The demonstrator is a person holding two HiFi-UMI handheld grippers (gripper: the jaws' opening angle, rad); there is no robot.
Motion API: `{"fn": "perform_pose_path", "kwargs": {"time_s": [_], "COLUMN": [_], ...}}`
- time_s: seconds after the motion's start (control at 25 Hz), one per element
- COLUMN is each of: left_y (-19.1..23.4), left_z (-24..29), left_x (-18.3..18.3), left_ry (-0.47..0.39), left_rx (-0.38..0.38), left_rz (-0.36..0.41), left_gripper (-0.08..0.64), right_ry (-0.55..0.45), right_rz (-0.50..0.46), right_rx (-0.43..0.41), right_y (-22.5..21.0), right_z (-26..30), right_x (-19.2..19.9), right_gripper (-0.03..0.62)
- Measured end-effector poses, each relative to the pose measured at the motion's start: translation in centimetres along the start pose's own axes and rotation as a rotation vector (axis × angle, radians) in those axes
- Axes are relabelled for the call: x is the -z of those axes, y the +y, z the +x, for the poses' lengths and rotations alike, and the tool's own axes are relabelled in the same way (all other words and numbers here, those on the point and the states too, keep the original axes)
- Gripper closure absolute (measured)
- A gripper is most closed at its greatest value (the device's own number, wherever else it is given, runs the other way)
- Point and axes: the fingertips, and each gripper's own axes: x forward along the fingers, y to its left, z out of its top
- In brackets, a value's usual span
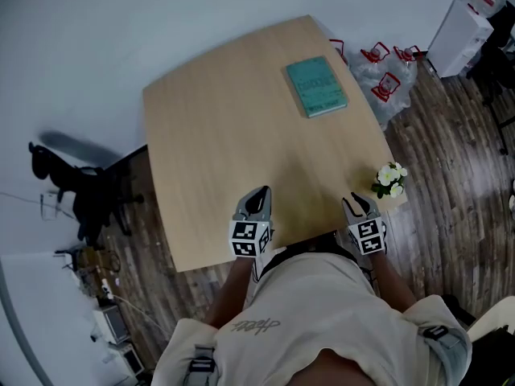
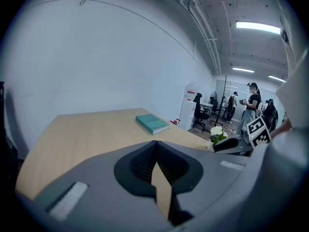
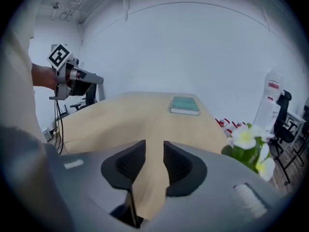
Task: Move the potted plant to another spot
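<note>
The potted plant (image 1: 390, 183), white flowers in a small pale pot, stands at the right front edge of the wooden table (image 1: 217, 135). My right gripper (image 1: 360, 206) hovers just left of it, its jaws a narrow gap apart with nothing between them. In the right gripper view that gripper (image 3: 154, 144) has the plant (image 3: 248, 146) off to its right, outside the jaws. My left gripper (image 1: 257, 202) is over the table's front edge; in the left gripper view its tips (image 2: 155, 143) meet, empty. From there the plant (image 2: 217, 133) appears at far right.
A teal book (image 1: 316, 87) lies at the table's far right. On the floor to the right are red-framed items with a plastic bag (image 1: 386, 75) and a white cabinet (image 1: 460, 26). A black chair (image 1: 76, 183) stands left. People (image 2: 251, 105) stand in the background.
</note>
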Motion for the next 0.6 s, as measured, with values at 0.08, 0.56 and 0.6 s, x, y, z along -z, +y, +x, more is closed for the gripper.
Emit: {"fn": "perform_pose_path", "kwargs": {"time_s": [0.08,0.56,0.6], "left_y": [0.4,1.3,1.4], "left_z": [-0.4,-2.4,-2.5], "left_x": [-1.0,-6.8,-7.4], "left_ry": [-0.031,-0.134,-0.137], "left_rx": [-0.011,-0.028,-0.026], "left_rz": [0.000,0.026,0.037], "left_gripper": [0.545,0.545,0.545], "right_ry": [-0.035,-0.308,-0.329], "right_rz": [-0.029,-0.049,-0.057], "right_rx": [-0.025,-0.119,-0.118], "right_y": [0.9,2.4,2.4], "right_z": [0.0,-1.3,-1.5], "right_x": [-2.5,-17.0,-18.1], "right_gripper": [0.506,0.589,0.589]}}
